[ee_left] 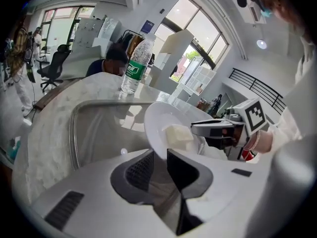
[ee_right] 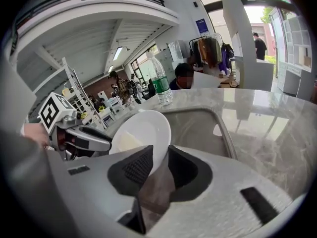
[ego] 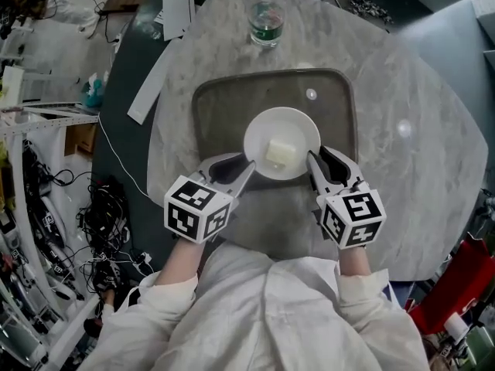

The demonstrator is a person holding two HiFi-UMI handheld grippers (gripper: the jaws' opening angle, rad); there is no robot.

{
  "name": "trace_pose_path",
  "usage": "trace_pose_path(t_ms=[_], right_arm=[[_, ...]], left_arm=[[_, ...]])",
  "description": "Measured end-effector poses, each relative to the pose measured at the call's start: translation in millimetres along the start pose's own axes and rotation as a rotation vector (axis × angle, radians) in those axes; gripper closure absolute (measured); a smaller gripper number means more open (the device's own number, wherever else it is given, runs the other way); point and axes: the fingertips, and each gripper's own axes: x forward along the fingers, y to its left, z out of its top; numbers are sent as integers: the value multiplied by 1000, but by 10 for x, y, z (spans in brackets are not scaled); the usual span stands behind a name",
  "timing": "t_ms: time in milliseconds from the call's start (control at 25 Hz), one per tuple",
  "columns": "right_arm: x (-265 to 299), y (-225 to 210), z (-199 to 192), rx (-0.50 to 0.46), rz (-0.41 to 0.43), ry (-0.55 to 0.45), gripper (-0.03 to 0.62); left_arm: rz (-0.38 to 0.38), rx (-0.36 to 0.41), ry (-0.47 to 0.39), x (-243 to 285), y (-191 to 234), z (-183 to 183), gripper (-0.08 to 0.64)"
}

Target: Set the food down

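A white plate (ego: 282, 141) with a pale cube of food (ego: 280, 153) on it is over the near half of a grey tray (ego: 216, 107). My left gripper (ego: 249, 166) is shut on the plate's left rim and my right gripper (ego: 312, 161) on its right rim. In the left gripper view the plate's rim (ee_left: 158, 128) runs between the jaws of that gripper (ee_left: 159, 160), with the food (ee_left: 178, 134) just beyond. The right gripper view shows the plate (ee_right: 143, 130) pinched in its own gripper (ee_right: 159, 165). Whether the plate touches the tray I cannot tell.
The tray lies on a round marble table (ego: 418, 145). A plastic water bottle (ego: 266, 10) with a green label stands at the table's far edge. Papers (ego: 176, 12) and a white strip (ego: 151, 83) lie at the far left. Cables and shelving crowd the floor to the left.
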Motion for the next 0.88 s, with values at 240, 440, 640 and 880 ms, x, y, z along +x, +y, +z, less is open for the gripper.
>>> trace_pose_path(t_ms=[240,440,640,880], right_arm=[[177,-84,2,19,-13,18,526],[281,-160,-34,33,-24,30,526],[325,-151,-26,38,-22,27,525],[381,-112,-43,34,-10,33,494]], left_arm=[[-15,-1,8,100,135,105,472],[-26,-11,17,192,192,114,472],[-36,-38,23,214,240,81,472],[-10,-53,37,255,298,47,472]])
